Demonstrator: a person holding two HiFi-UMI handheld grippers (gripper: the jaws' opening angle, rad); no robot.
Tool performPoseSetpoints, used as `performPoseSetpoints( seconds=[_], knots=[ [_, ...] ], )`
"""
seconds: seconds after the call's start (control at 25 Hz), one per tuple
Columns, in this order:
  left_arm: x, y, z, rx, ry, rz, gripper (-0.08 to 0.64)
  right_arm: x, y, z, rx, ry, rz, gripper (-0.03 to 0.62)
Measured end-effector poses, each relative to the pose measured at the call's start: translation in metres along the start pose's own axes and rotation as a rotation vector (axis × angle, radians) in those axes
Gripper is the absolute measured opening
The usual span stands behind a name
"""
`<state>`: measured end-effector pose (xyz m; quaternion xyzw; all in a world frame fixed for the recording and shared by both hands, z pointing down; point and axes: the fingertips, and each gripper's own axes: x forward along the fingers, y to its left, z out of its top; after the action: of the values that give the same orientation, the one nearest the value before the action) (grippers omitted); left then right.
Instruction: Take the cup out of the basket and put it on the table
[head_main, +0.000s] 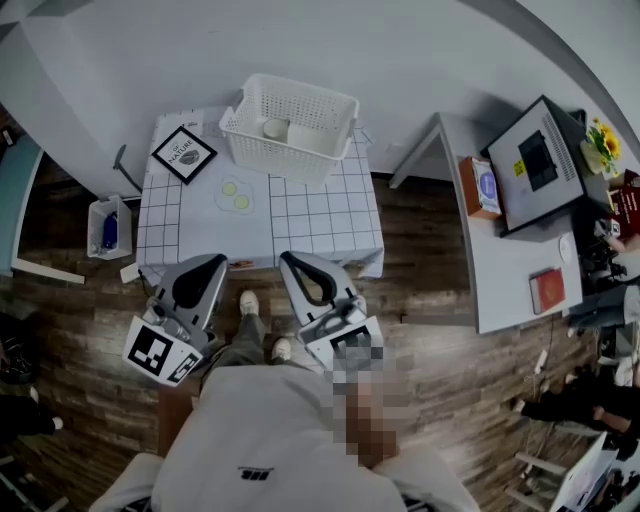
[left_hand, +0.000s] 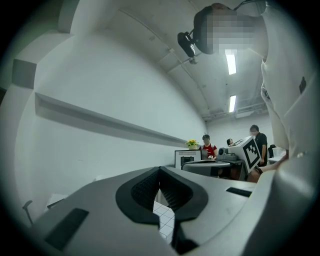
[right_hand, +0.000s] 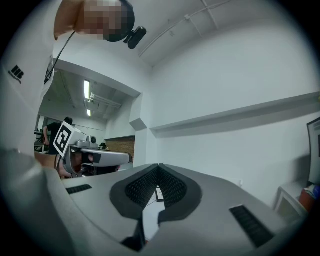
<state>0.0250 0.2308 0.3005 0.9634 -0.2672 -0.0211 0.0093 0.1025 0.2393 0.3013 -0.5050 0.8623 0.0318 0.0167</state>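
Note:
A white slatted basket (head_main: 325, 145) stands at the far side of the small table (head_main: 320, 215), which has a white grid cloth. Inside it I see a white cup (head_main: 275, 128) lying beside another pale round item (head_main: 303, 133). My left gripper (head_main: 217, 262) and right gripper (head_main: 290, 260) hang side by side just short of the table's near edge, well away from the basket. In the left gripper view the left gripper (left_hand: 160, 172) has its tips together with nothing between them. The right gripper (right_hand: 159, 170) looks the same in the right gripper view.
A framed picture (head_main: 184, 153) sits at the table's far left corner, and a clear mat with two green discs (head_main: 236, 194) lies in front of the basket. A grey desk with a monitor (head_main: 540, 160) stands to the right, a small bin (head_main: 108, 228) to the left. People sit at the far right.

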Motion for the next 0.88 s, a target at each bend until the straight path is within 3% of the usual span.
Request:
performPoseSetpoints(
  seconds=[0.88],
  knots=[
    [0.067,0.146,-0.015,-0.012,0.012,-0.106,0.005,0.15,-0.06,-0.027,0.008,0.063,-0.069,0.014]
  ],
)
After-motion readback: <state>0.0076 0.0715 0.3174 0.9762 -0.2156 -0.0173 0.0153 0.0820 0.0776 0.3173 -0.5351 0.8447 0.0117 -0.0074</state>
